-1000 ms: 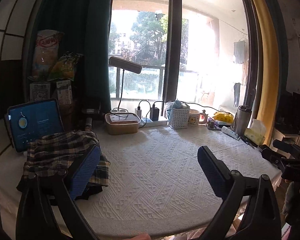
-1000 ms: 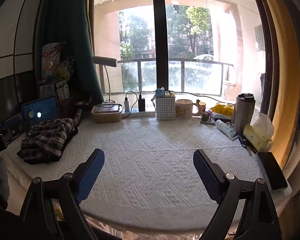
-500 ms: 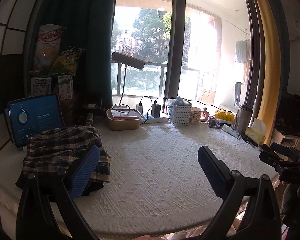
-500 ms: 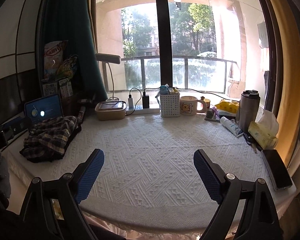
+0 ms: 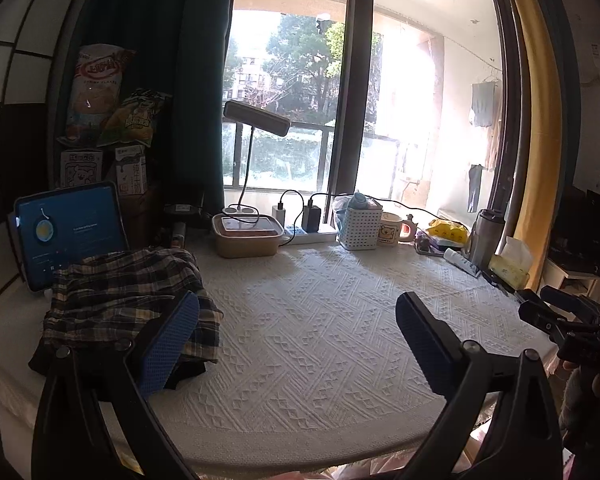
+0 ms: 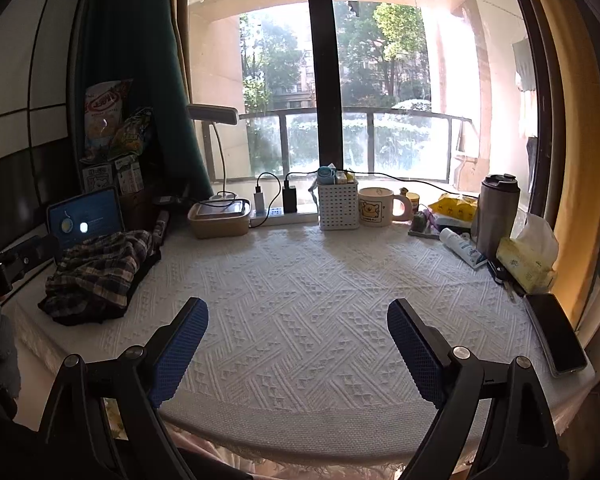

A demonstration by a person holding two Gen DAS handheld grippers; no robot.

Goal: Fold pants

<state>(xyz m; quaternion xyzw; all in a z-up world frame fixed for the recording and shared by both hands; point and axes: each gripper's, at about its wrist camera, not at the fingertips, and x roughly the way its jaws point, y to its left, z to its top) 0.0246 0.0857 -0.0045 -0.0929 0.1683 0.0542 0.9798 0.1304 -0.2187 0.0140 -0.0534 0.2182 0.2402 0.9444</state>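
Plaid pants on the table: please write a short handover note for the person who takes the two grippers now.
Left gripper: open, empty, above the table near the pants.
Right gripper: open, empty, over the bare middle of the white tablecloth.
Plaid pants: crumpled heap at the table's left side, in front of the tablet, on top of something dark.
Done: nothing visible; no fold made.
Left: grasp the pants, spread them on the cloth, fold.
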